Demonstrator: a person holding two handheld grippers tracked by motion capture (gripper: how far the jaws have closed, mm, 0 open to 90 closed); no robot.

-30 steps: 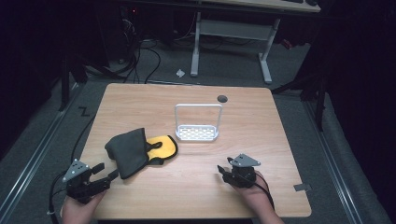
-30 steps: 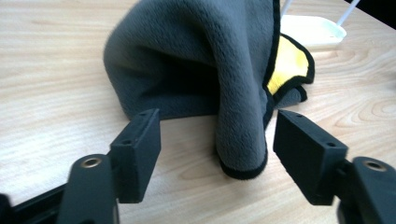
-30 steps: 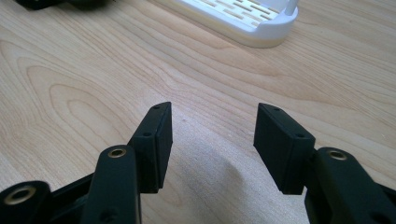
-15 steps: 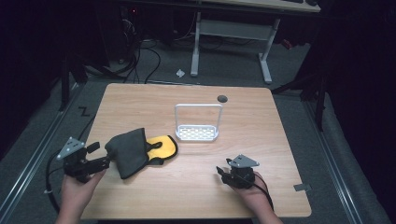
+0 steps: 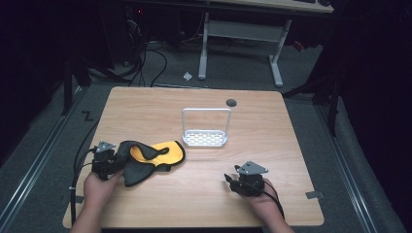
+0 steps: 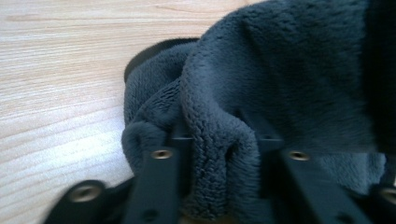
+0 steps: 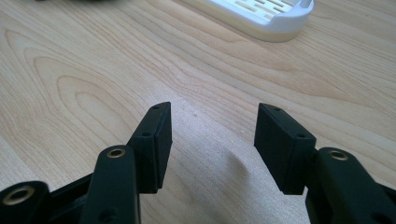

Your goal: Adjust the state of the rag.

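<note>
A dark grey fleece piece (image 5: pixel 137 170) with a yellow lining (image 5: pixel 167 152) lies on the left part of the wooden table (image 5: pixel 286 145). My left gripper (image 5: pixel 113 163) is at its left edge. In the left gripper view a bunched fold of the fleece (image 6: pixel 289 70) sits pinched between the two jaws of the left gripper (image 6: pixel 224 140), which have just been closing on it. My right gripper (image 5: pixel 232 180) rests low over bare wood near the front right. In the right gripper view, my right gripper (image 7: pixel 212 135) has its jaws wide apart with nothing between them.
A white rack (image 5: pixel 205 138) with a slotted base and a tall hoop handle stands mid-table, and its base (image 7: pixel 261 18) lies ahead of the right gripper. A dark round hole (image 5: pixel 231 102) marks the table's far side. Cables trail off the left edge.
The left hand has moved right and away from the front edge to the fleece, and its jaws have come together on the fleece's edge. The right hand has stayed put.
</note>
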